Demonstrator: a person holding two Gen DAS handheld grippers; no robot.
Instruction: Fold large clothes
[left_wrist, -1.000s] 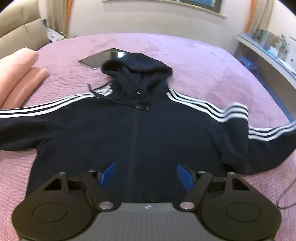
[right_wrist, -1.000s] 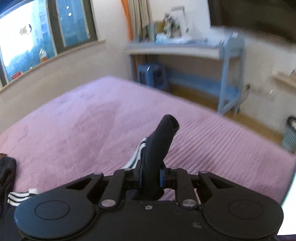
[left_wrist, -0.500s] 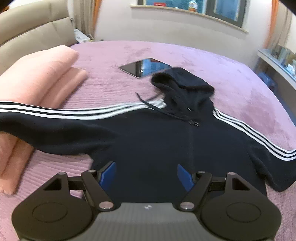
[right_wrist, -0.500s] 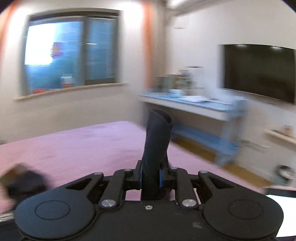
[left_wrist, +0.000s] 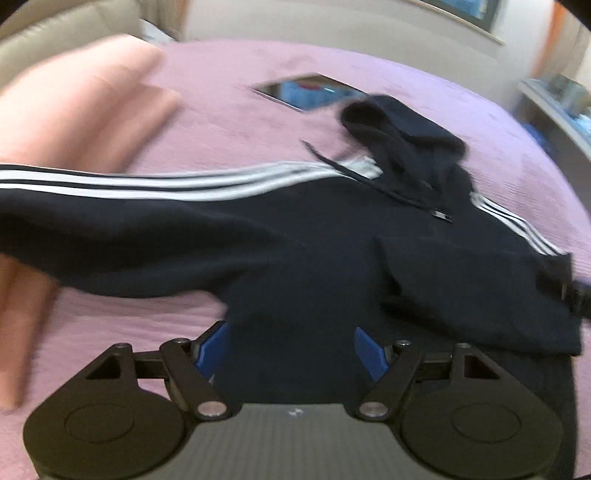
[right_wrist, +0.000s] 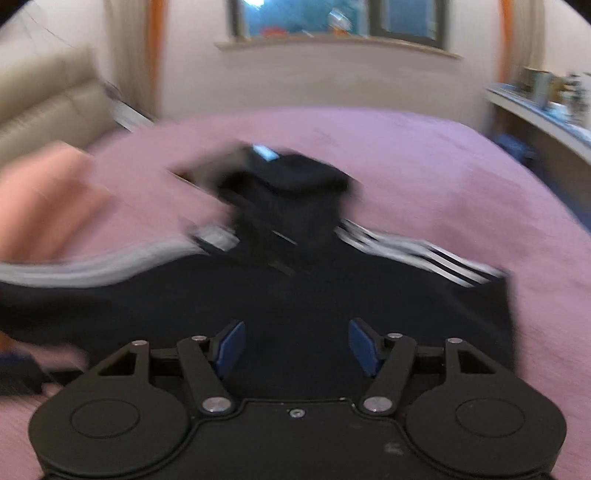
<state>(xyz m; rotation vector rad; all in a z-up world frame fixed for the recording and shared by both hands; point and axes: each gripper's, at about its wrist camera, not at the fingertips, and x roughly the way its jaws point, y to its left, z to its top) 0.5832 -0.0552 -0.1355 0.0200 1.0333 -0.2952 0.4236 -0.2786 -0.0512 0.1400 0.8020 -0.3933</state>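
Note:
A dark navy zip hoodie (left_wrist: 332, 236) with white sleeve stripes lies front up on the purple bed (left_wrist: 229, 122). Its left sleeve (left_wrist: 110, 218) stretches out to the left. Its right sleeve (left_wrist: 480, 291) lies folded in over the body. The hood (left_wrist: 399, 133) points away. My left gripper (left_wrist: 291, 347) is open and empty over the hoodie's lower hem. In the right wrist view the hoodie (right_wrist: 295, 295) is blurred, and my right gripper (right_wrist: 297, 347) is open and empty above its lower body.
A pink folded blanket (left_wrist: 70, 110) lies at the left of the bed. A dark tablet (left_wrist: 306, 90) lies behind the hood. A beige headboard (right_wrist: 48, 99) is at the far left, a shelf (right_wrist: 535, 110) at the right, a window (right_wrist: 332, 18) behind.
My right gripper has let go of the right sleeve, opened and swung round to face the hoodie. The right sleeve now lies across the body. The left gripper shifted left.

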